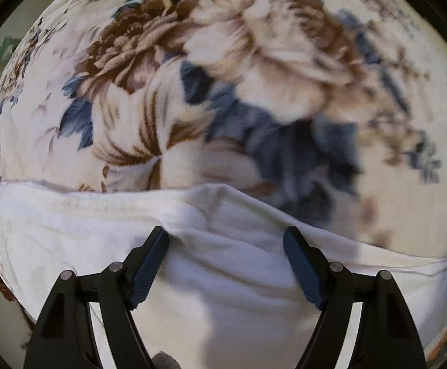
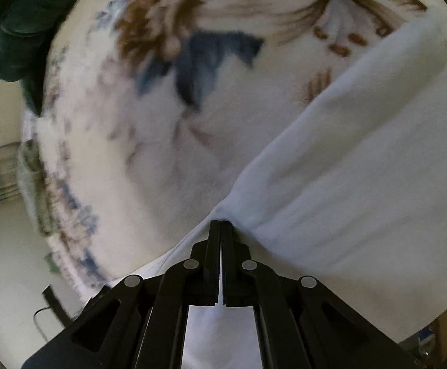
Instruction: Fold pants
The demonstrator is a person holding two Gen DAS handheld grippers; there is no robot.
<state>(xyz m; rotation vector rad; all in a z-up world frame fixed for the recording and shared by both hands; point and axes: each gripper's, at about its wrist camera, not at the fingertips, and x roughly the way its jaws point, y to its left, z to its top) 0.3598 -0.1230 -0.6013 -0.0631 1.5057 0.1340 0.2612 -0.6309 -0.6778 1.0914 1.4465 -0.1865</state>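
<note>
Closest to the lens, the right gripper [image 2: 220, 224] has its jaws pressed together on a pinch of the white pants [image 2: 346, 184], at an edge or corner of the cloth, probably so that part can be carried over for a fold. The left gripper [image 1: 226, 236] sits with its jaws spread wide over the pants [image 1: 131, 230], one fingertip touching a ridge of the fabric and nothing clamped between them, likely positioned to take the far edge. Beyond the pants lies the floral blanket [image 1: 223, 77] they rest on, which serves as the folding surface; what lies under it is hidden.
</note>
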